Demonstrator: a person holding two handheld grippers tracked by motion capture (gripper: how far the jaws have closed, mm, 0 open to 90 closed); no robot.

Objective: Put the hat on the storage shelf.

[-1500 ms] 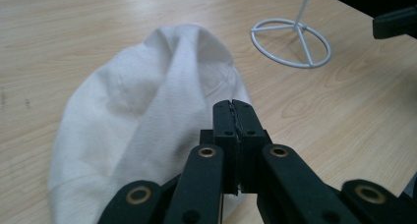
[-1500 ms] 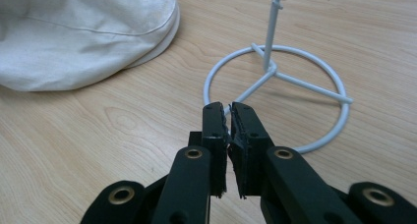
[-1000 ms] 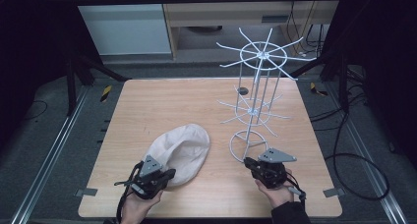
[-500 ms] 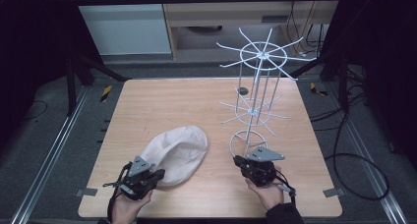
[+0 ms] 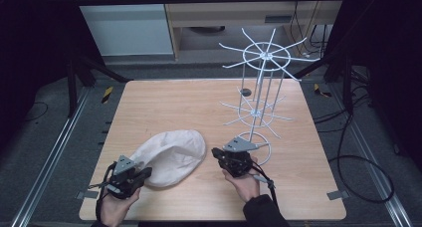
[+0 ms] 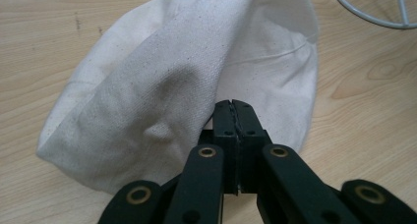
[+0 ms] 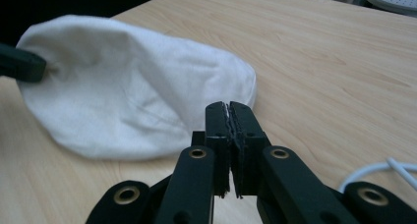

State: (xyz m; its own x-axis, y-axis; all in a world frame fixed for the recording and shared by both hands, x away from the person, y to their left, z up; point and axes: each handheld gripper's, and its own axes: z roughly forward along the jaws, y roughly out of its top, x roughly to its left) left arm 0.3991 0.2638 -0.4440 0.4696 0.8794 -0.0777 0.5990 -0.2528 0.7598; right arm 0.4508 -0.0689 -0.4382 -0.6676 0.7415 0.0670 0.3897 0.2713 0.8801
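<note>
Left tongs [image 6: 233,107] clamp the edge of the white cloth cap [image 5: 171,155] near the bench's [image 5: 164,102] front-left corner, right tongs [image 7: 230,111] closed empty beside it; likely next: lift toward white wire rack [image 5: 263,82].

The left gripper [image 5: 130,176] is matte black, with a small grey three-cornered plate on top and a thin dark cable looping off at its 8 o'clock side. The right gripper [image 5: 234,160] matches it: black body, grey plate, a cable running toward 4 o'clock. In both gripper views, two flat black link arms carry brass-ringed pivot holes, and the blocky black jaws bear small dark screws and ridged inner faces. A dark sleeve [image 5: 261,212] covers the right forearm.
</note>
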